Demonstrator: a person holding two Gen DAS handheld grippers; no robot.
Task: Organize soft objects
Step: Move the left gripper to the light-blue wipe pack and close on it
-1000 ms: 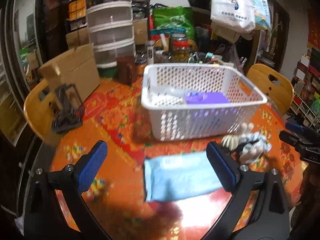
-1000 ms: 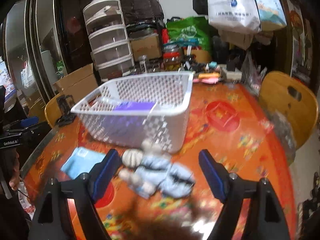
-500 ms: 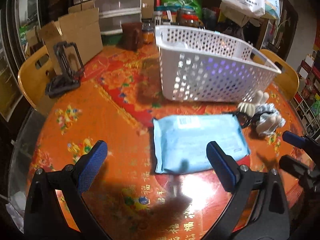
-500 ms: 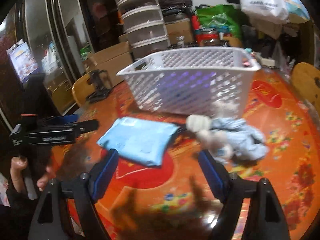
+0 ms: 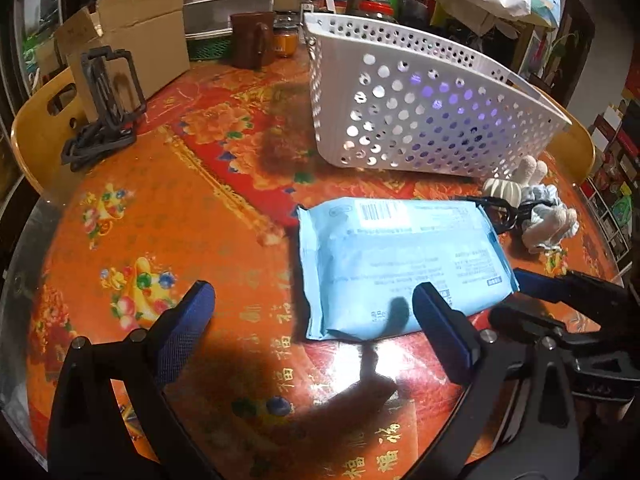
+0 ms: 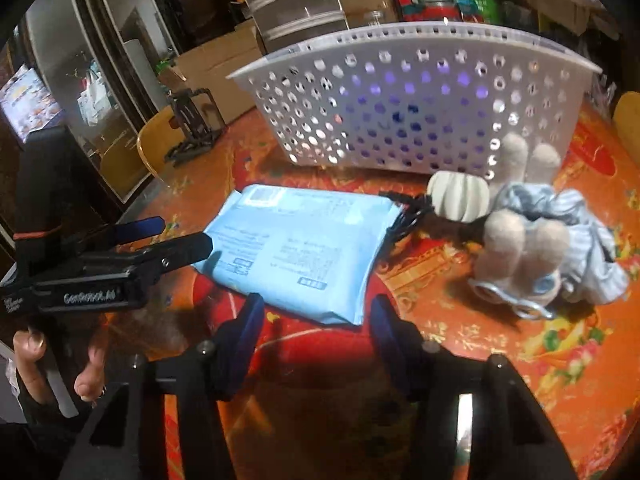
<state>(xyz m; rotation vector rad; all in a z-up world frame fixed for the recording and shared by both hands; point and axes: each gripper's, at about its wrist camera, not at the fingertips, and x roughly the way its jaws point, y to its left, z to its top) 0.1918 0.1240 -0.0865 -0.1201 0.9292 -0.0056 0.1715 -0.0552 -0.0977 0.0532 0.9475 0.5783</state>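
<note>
left tongs (image 5: 312,304): spread, pinching nothing
right tongs (image 6: 316,312): just narrowing, nothing pinched
blue pack (image 6: 296,248): just ahead of both

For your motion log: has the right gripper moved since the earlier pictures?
Yes. The right gripper went from the plush toy leftward to the blue pack, jaws just closing.

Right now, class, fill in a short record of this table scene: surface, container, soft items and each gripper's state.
surface: round table with an orange floral cover
container: white perforated basket, something purple inside
soft item 1: light blue soft pack, flat on table
soft item 2: plush toy, right of pack
left gripper: open, empty
right gripper: open, has just been closing, nothing gripped
</note>
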